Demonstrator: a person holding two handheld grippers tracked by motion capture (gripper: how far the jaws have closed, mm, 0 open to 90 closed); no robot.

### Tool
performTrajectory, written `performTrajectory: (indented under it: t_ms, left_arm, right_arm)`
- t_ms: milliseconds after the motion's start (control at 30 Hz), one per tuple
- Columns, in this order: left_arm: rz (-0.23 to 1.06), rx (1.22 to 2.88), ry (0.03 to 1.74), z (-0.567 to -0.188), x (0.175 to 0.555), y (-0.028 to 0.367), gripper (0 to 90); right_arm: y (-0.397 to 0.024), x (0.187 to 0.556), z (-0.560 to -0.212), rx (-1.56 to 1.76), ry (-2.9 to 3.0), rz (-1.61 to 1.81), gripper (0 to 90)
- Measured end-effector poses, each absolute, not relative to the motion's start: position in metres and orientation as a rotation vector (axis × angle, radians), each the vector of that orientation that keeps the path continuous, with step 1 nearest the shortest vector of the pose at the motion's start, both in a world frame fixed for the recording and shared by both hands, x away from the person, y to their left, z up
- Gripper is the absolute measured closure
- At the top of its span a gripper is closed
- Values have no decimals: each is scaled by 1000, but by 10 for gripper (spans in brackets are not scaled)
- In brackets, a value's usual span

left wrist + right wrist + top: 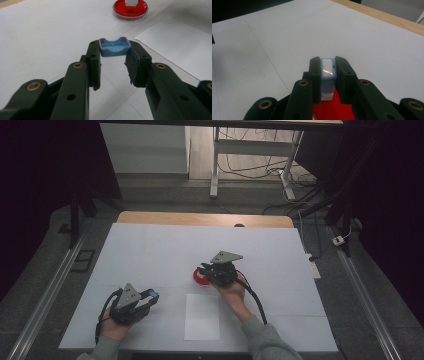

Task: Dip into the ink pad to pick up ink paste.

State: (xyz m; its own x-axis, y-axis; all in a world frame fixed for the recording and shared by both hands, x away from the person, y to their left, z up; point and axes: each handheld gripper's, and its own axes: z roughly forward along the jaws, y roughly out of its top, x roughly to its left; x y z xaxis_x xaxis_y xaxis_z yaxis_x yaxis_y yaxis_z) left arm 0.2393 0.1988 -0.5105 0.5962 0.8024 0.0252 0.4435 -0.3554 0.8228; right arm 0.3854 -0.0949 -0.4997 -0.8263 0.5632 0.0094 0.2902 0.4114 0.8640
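So both grippers have a piece of the stamp, and the pad dish sits mid-table.

On my end the left gripper point(113, 65) has its jaws clamped on a blue cap point(115, 47) right at the tips, held just above the white sheet point(150, 255) at the near left. My right gripper point(327, 75) is pinching the stamp point(327, 75) between its jaws, directly over the red dish point(130, 9). A white paper point(202, 316) lies near the front edge, between my hands.
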Motion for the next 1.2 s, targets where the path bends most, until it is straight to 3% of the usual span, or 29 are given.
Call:
performTrajectory:
  t_ms: [1200]
  left_arm:
    - [550, 1999, 988, -511, 239, 199, 656]
  right_arm:
    - [-90, 387, -510, 740, 2411, 1314, 758]
